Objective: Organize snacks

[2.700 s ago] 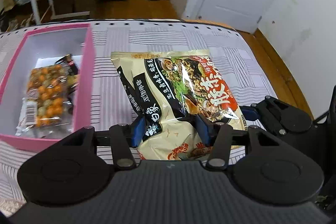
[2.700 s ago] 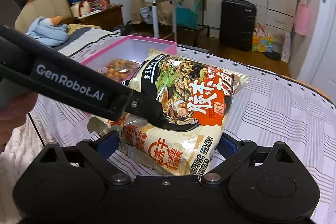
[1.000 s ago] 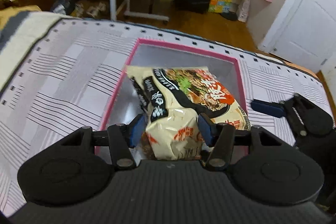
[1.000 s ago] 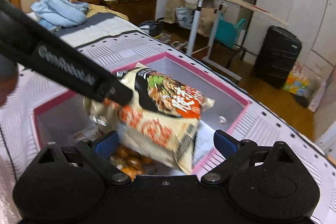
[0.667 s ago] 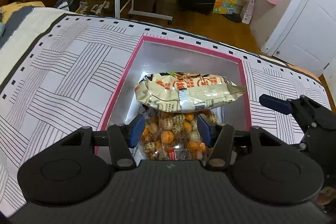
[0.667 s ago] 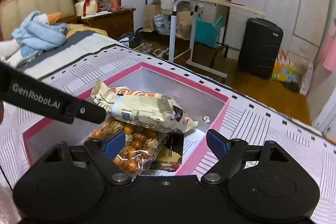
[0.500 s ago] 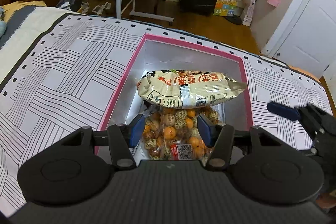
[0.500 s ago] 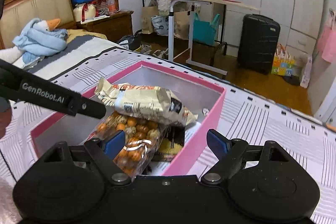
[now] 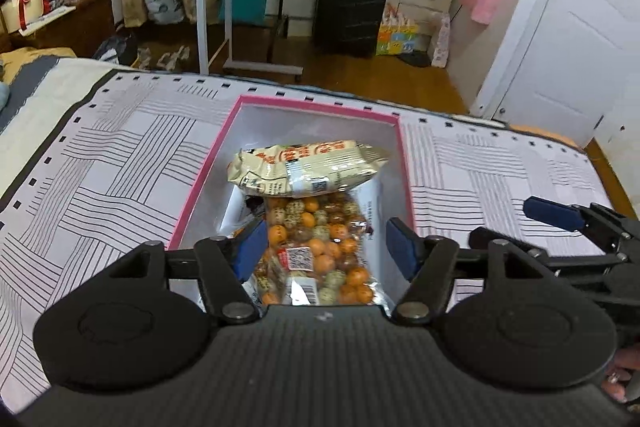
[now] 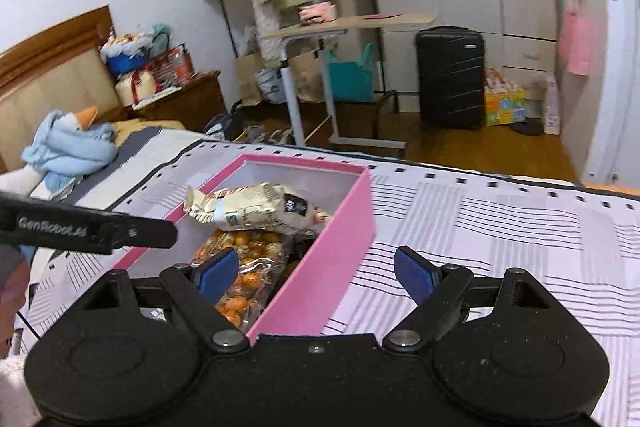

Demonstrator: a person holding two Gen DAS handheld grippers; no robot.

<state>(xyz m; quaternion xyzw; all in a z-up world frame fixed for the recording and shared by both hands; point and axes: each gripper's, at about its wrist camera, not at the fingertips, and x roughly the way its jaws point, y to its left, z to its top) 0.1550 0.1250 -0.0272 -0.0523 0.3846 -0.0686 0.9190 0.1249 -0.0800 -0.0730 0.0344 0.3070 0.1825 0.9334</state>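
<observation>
Left black two-finger gripper (image 9: 324, 247) with blue pads, jaws opening, empty, above the pink-rimmed cardboard box (image 9: 404, 163), right gripper (image 10: 316, 271) wide, empty, straddling the box's wall, cream noodle packet (image 9: 304, 169) atop clear bag of orange coated nuts (image 9: 320, 247).

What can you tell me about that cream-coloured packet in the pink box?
The packet is a puffy, crinkled plastic pouch, cream with orange print, a barcode and a QR code on the side facing up. It lies tilted across the box, resting on a clear bag of nuts. Neither tongs touch it.
</observation>
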